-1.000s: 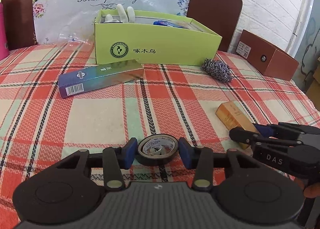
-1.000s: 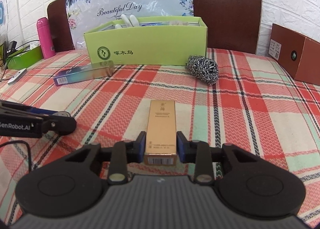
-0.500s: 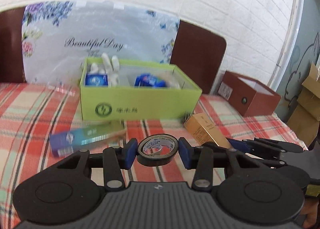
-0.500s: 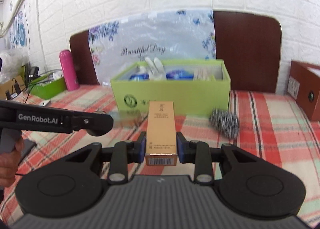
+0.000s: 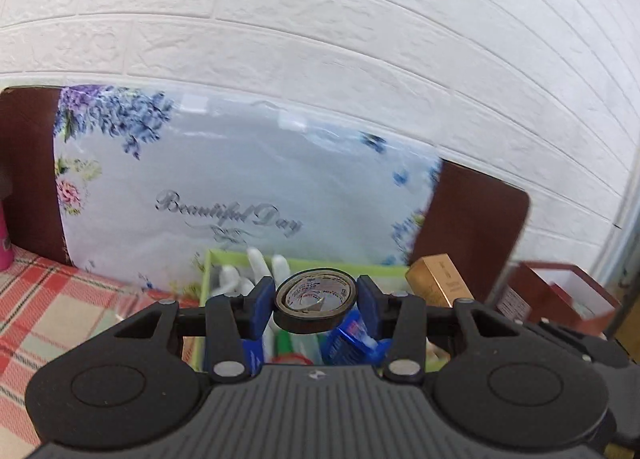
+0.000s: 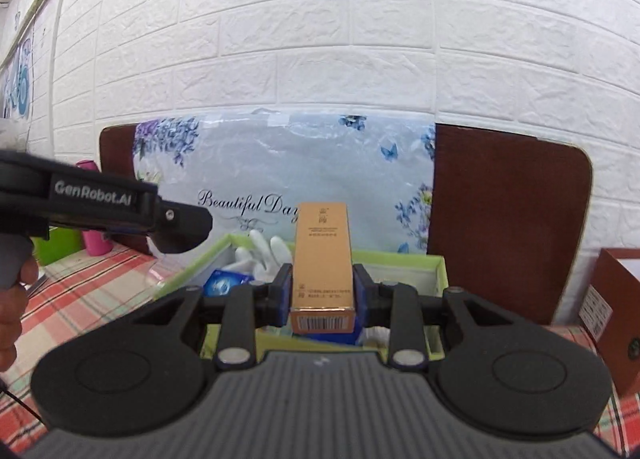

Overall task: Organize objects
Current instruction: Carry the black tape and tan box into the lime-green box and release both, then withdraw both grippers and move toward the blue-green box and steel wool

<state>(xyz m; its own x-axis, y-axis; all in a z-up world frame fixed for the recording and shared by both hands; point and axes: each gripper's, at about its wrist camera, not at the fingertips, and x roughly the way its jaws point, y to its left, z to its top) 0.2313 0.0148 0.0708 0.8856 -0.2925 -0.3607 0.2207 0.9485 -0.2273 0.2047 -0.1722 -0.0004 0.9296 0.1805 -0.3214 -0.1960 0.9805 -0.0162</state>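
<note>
My left gripper (image 5: 316, 307) is shut on a black roll of tape (image 5: 315, 305), held up over the open green box (image 5: 218, 259). My right gripper (image 6: 322, 295) is shut on a tall gold carton (image 6: 322, 255), also raised above the green box (image 6: 404, 259). The gold carton (image 5: 438, 279) shows at the right in the left wrist view. White gloves (image 6: 262, 255) and blue packets (image 6: 224, 283) lie inside the box. The left gripper's black body (image 6: 120, 207) reaches in from the left in the right wrist view, with a hand (image 6: 12, 299) on its grip.
A floral plastic bag (image 6: 280, 163) leans on a brown headboard (image 6: 504, 219) behind the box, under a white brick wall. A brown carton (image 6: 612, 311) stands at the right. A pink bottle (image 6: 96, 243) and green tray (image 6: 56, 247) sit at the left on the checked cloth (image 5: 48, 299).
Both grippers have lifted off the checked cloth with their loads and moved forward to above the green box. The blue carton and the steel scourer have dropped out of view.
</note>
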